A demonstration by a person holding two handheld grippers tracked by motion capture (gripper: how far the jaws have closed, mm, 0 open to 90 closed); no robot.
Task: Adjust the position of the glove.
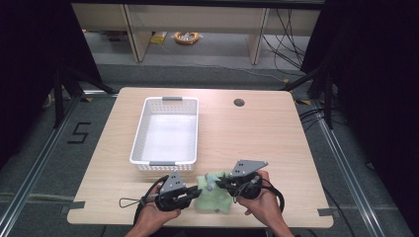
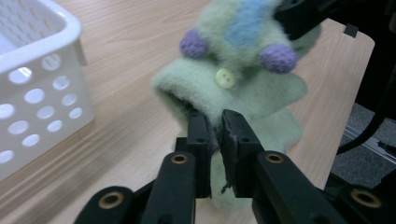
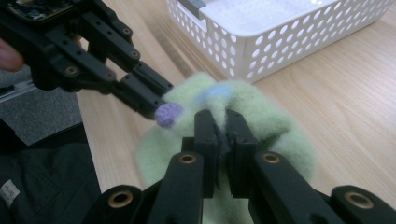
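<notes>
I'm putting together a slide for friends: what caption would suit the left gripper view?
Left gripper pinching the edge of a fuzzy green garment beside a white basket.

My left claw (image 2: 215,128) bites the green cloth (image 2: 243,93), and the pinched edge is hidden between the jaws. My right claw (image 3: 223,128) covers its own fold of cloth likewise. The basket (image 2: 42,42) runs off the left claw view's edge. From above, the cloth's buttons are too small to tell.

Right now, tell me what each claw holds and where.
Both hold the green garment. The left claw pinches its open edge; the right claw pinches a fold of its fleece.
</notes>
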